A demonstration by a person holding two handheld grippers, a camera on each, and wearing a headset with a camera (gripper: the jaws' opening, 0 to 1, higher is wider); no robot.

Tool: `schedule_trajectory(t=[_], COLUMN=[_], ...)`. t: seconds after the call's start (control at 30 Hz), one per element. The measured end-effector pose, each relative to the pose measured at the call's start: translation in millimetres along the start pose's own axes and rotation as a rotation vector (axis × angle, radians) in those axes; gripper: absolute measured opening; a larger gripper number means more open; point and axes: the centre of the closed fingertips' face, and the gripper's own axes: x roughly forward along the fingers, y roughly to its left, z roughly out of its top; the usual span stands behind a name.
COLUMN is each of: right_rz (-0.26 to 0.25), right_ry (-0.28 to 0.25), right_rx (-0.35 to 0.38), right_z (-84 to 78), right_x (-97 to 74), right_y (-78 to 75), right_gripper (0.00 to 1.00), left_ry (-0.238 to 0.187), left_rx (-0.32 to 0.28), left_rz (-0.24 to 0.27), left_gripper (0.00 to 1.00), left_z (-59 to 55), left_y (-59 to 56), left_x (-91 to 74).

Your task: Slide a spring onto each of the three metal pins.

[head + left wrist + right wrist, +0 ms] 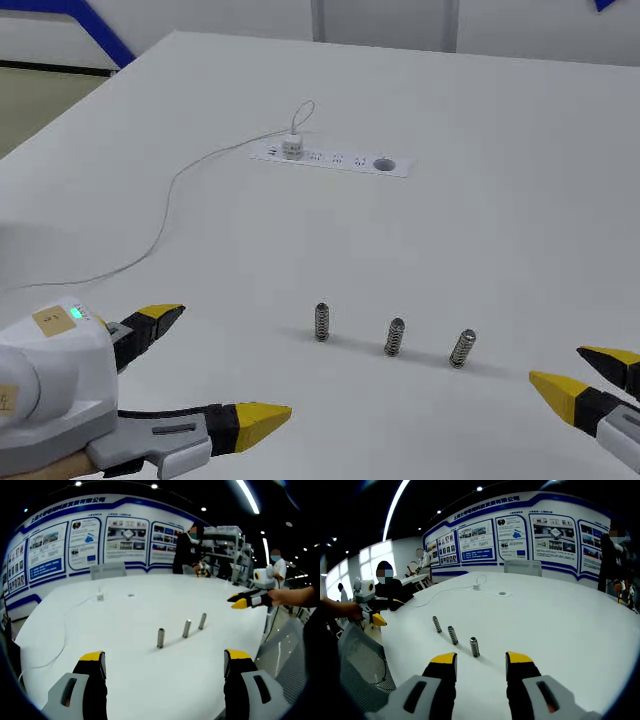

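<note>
Low in the centre of the head view, three metal pins [395, 337] stand upright in a row on the white table [480, 230], spaced apart, each with a spring [322, 322] coiled around it. The left gripper [232, 360] sits at the lower left of the frame with its yellow-tipped jaws spread wide and nothing between them. The right gripper [556, 364] enters at the lower right edge, jaws likewise parted and empty, and both are clear of the pins. A power strip [330, 160] with a cable [167, 205] trailing left lies in the upper middle of the frame
</note>
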Motion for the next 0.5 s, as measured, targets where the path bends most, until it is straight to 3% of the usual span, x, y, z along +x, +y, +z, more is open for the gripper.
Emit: schedule_trajectory(t=[0.5], right_rz=[0.009], right_ry=[0.012], right_rx=[-0.003], right_z=[-5.2], right_x=[-6.9], right_y=[11.1], right_gripper=[0.6], left_ry=[-0.016], left_rx=[0.011], left_rz=[-0.007], left_gripper=[1.0], left_z=[8.9], left_y=[-4.5], left_x=[0.5])
